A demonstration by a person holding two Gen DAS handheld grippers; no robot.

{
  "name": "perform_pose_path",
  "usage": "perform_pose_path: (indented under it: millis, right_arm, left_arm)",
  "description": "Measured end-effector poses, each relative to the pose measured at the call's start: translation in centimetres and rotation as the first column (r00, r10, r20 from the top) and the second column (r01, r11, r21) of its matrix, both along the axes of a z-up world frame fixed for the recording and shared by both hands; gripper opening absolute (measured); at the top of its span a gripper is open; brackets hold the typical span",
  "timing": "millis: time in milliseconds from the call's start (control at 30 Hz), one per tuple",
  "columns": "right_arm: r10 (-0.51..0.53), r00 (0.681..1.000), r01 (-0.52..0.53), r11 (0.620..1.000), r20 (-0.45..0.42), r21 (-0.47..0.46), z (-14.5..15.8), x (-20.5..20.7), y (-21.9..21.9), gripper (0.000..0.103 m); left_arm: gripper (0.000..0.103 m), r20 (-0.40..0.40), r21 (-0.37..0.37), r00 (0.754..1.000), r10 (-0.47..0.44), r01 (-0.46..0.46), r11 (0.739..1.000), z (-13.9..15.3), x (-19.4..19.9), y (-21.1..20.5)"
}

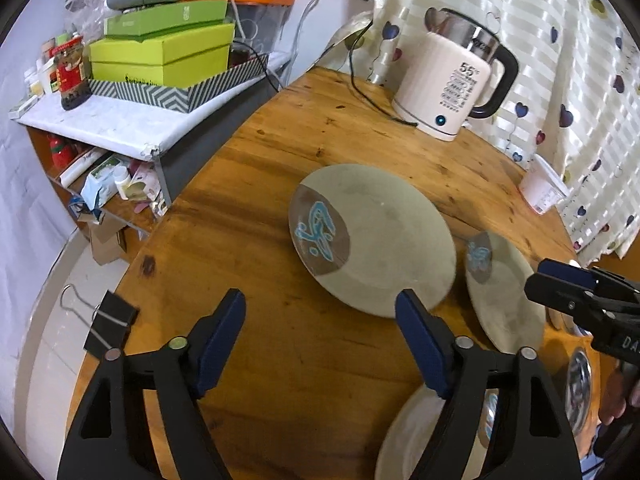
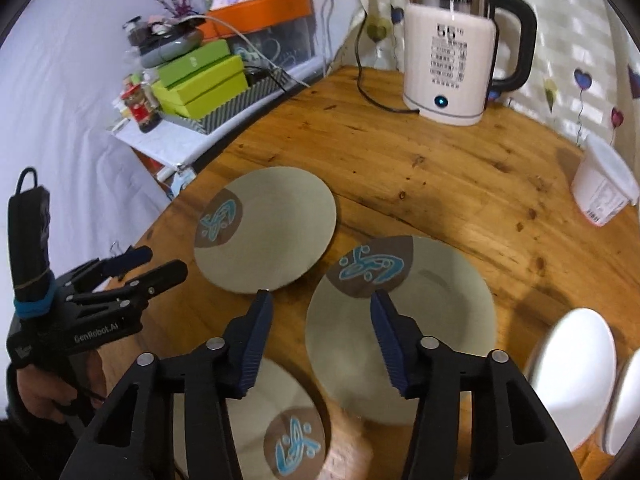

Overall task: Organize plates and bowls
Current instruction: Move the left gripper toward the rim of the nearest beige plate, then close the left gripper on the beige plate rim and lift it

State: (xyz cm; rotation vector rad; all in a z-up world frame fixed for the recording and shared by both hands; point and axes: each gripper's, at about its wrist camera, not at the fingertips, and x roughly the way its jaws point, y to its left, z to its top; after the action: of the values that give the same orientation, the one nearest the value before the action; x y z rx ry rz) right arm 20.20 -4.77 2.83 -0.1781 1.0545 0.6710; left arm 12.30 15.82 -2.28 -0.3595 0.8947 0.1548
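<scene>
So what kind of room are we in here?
Most likely a lived-in home dining or kitchen corner: a round wooden table with an electric kettle plugged in, patterned plates laid out, and a cluttered shelf of boxes beside a heart-print curtain.

The nearest grey-green ceramic plate with a blue motif (image 2: 276, 412) is lying partly hidden behind black gripper arms; a blurred brownish shape (image 2: 348, 444), perhaps a bowl, is smearing beside it.

Grey-green plates (image 2: 276, 220) with brown-and-blue motif, white kettle (image 2: 448, 64), green boxes (image 1: 160, 56)
</scene>
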Motion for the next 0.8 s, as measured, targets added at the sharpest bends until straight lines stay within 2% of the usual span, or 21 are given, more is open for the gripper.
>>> perform_pose_path:
  millis: [267,300,633,800]
  right_arm:
    - [-0.001,0.999,0.001,1.0,-0.037,0.003,-2.2,3.7,2.8,0.048]
    - [-0.003,0.999,0.003,1.0,-0.045,0.003,-2.5,4.1,3.1,0.047]
    - [-0.011,0.994,0.011,1.0,-0.112,0.002,-5.0,6.7,4.8,0.035]
    - [-0.011,0.992,0.011,1.0,-0.128,0.001,-5.8,7.2,5.0,0.022]
  left_arm:
    - [0.07,-0.005,-0.011,1.0,0.006,-0.006,1.0,-1.2,2.0,1.0]
    - [0.067,-0.008,-0.013,1.0,0.008,-0.008,1.0,-1.3,2.2,1.2]
    - [0.053,-0.02,-0.04,1.0,0.006,-0.007,0.999,-2.4,3.7,2.1]
    - [0.045,-0.015,-0.037,1.0,-0.007,0.007,0.999,-2.4,4.2,2.1]
